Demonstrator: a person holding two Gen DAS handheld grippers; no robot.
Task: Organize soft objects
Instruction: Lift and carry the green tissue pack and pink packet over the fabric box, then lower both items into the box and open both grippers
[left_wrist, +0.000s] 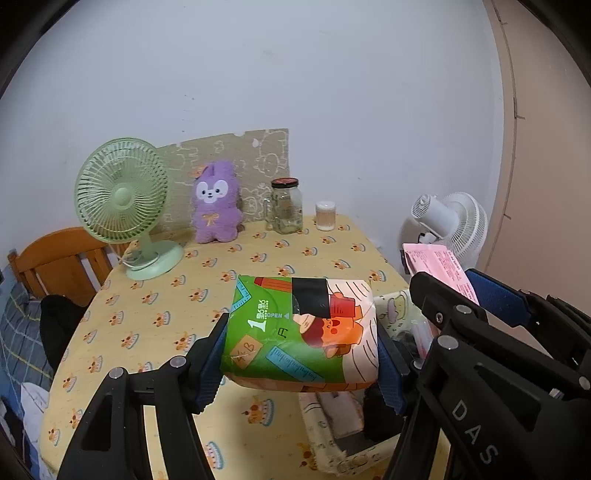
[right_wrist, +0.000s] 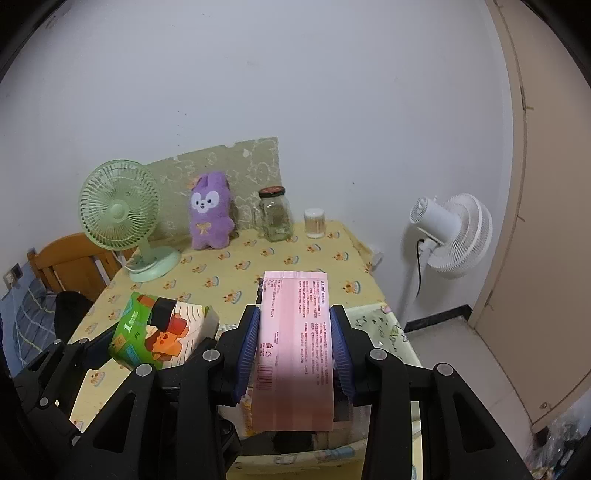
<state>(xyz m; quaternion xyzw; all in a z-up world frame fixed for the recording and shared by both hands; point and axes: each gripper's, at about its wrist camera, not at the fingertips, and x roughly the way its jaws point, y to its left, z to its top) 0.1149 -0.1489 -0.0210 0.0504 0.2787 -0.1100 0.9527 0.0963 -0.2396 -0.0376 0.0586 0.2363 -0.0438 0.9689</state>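
Note:
My left gripper (left_wrist: 301, 349) is shut on a soft green and orange cartoon tissue pack (left_wrist: 299, 332), held above the yellow tablecloth (left_wrist: 155, 314). The same tissue pack (right_wrist: 162, 334) appears at lower left in the right wrist view. My right gripper (right_wrist: 295, 345) is shut on a flat pink printed packet (right_wrist: 295, 339), its blue pads pressing both long edges. That pink packet (left_wrist: 441, 266) and the right gripper (left_wrist: 476, 295) show at the right of the left wrist view. A purple plush bunny (left_wrist: 216, 205) sits upright at the back of the table.
A green desk fan (left_wrist: 122, 195) stands back left, a glass jar (left_wrist: 286, 206) and a small cotton-swab tub (left_wrist: 325, 216) back right. A patterned fabric basket (left_wrist: 332, 424) lies below the grippers. A white floor fan (right_wrist: 454, 236) stands right, a wooden chair (left_wrist: 55, 266) left.

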